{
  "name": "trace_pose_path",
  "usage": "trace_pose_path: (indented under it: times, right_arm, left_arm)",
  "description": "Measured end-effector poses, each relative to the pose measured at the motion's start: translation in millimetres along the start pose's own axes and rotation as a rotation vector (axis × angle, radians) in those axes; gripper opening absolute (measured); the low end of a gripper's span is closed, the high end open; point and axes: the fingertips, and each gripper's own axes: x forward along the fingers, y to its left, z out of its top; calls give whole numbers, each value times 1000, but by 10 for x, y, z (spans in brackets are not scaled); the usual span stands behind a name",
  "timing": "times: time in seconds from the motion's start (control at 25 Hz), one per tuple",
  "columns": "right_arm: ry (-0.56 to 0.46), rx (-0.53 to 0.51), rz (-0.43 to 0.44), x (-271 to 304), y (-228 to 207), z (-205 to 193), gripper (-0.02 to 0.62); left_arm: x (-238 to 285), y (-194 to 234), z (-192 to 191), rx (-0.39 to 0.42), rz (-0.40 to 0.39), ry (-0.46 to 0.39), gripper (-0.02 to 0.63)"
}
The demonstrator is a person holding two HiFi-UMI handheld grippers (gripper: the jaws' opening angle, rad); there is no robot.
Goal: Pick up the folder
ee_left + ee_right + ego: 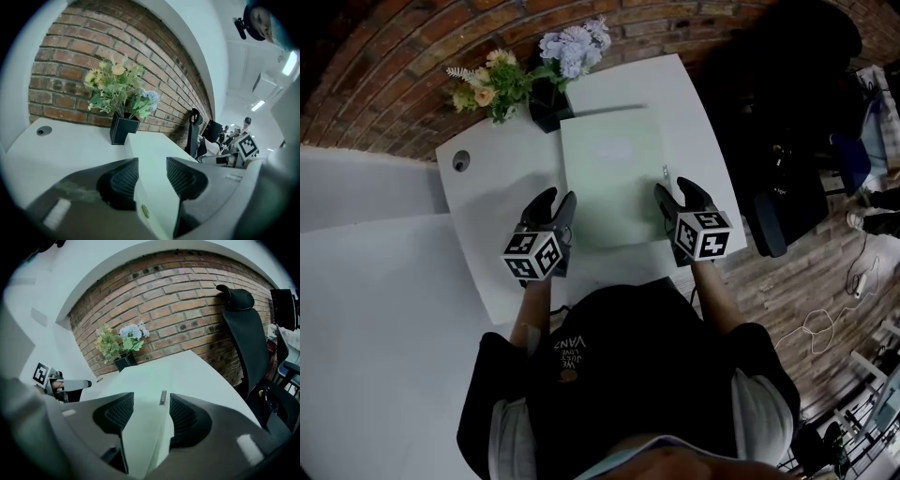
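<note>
Both claws stand spread, each straddling one long edge of the folder [609, 169] with its pads clear of the cover. The left gripper [555, 202] sits at the folder's left edge. In the left gripper view that thin edge runs up between the two dark, ribbed pads [123, 180], with a gap on either side. A small round green spot [145, 211] shows on the edge near the jaw roots. The right gripper [673, 190] sits at the right edge. In the right gripper view the cover's border passes between its jaws, and a small flat metal clip [162, 397] lies just ahead of the right-hand pad. The jaw bodies are smooth, moulded dark grey plastic with rounded shoulders. Each gripper carries a white cube [532, 255] printed with black square markers.

The folder is a flat, pale green rectangle with a matte surface. It lies flat on the white table [487, 197], with its far left corner just beside a black vase [546, 111]. The vase is square-sided and tapered, and holds a bunch of yellow, cream and pale blue flowers [502, 84] with leafy green stems. The tabletop is smooth and glossy, with rounded corners and a round grey cable grommet [461, 160] near its left end. Behind it runs a rough red brick wall [394, 56] with pale mortar lines. A black high-backed office chair [243, 329] stands at the table's right end, against the bricks.
</note>
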Motion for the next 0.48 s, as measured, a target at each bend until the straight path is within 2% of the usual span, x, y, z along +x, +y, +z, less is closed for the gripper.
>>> trace_pose_path:
  times: [0.2,0.48]
  right_arm:
    - [40,33,10,118,-60,-65,295]
    - [86,113,50,250,-92,-155,334]
  left_arm:
    - [116,36,-86,-57,15,25,254]
    - [251,97,-246,-114,14,90,301]
